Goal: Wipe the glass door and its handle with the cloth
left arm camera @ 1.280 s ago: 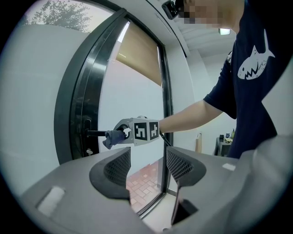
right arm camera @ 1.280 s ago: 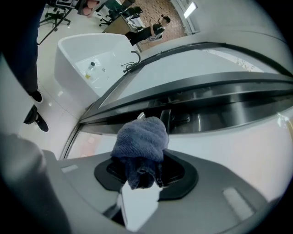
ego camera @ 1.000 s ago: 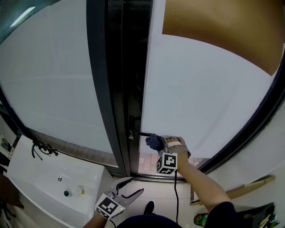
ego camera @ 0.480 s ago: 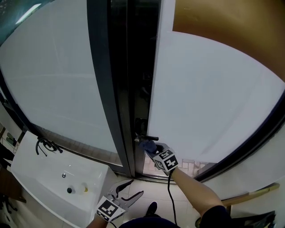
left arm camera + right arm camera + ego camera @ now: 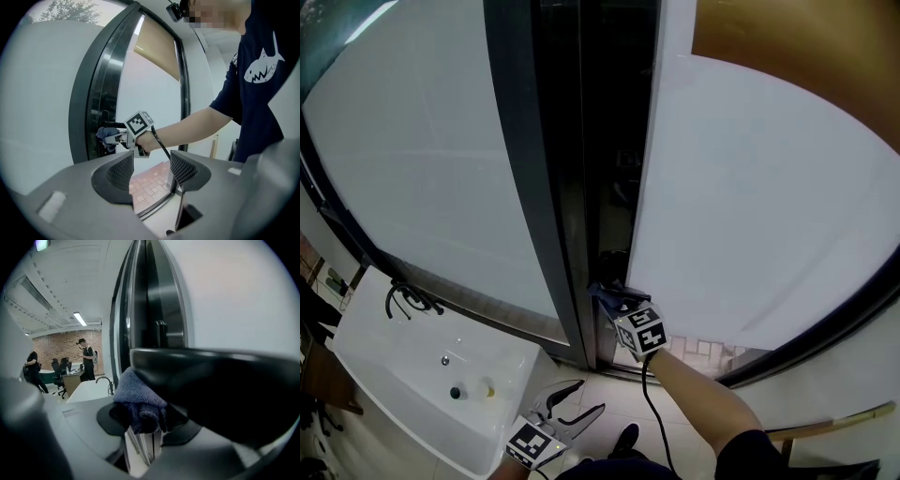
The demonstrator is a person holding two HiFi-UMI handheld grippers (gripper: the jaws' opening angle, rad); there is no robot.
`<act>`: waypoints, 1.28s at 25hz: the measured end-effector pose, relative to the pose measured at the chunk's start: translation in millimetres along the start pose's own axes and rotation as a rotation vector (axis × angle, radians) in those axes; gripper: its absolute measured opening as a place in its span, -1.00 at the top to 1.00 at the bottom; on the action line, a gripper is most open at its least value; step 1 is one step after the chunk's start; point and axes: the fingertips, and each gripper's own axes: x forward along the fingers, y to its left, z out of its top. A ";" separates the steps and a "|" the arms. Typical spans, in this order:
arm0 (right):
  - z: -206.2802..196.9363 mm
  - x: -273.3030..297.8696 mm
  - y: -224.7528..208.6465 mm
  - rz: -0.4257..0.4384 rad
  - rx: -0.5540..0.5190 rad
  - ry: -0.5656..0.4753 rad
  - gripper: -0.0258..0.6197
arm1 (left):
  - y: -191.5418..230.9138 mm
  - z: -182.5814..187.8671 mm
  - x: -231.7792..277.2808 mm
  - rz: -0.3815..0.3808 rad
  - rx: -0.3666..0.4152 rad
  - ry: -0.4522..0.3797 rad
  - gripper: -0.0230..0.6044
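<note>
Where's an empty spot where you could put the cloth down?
The white sink has a bare flat top below its faucet. The floor tiles beside the open left gripper are free too. It's crowded at the door handle, where the right gripper holds the cloth.

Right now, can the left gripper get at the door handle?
Probably not cleanly. The left gripper hangs low and open with a free line to the handle, but the right gripper is shut on the cloth right at that handle, crowding it.
</note>
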 end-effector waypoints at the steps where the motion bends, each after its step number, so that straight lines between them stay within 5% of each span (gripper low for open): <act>1: -0.7 0.6 0.0 0.003 -0.009 0.009 0.44 | 1.5 1.4 0.7 0.001 -0.006 0.000 0.15; 18: -50.6 -11.5 -19.9 -0.043 -0.167 0.248 0.44 | -5.9 5.5 16.7 -0.047 0.015 -0.008 0.15; 26: -11.4 -17.4 0.2 0.019 -0.083 0.065 0.44 | -3.6 2.3 3.9 -0.027 0.017 -0.003 0.15; 32: -17.9 0.9 4.0 0.002 -0.093 0.110 0.44 | -6.2 5.1 -1.3 -0.019 0.011 -0.006 0.15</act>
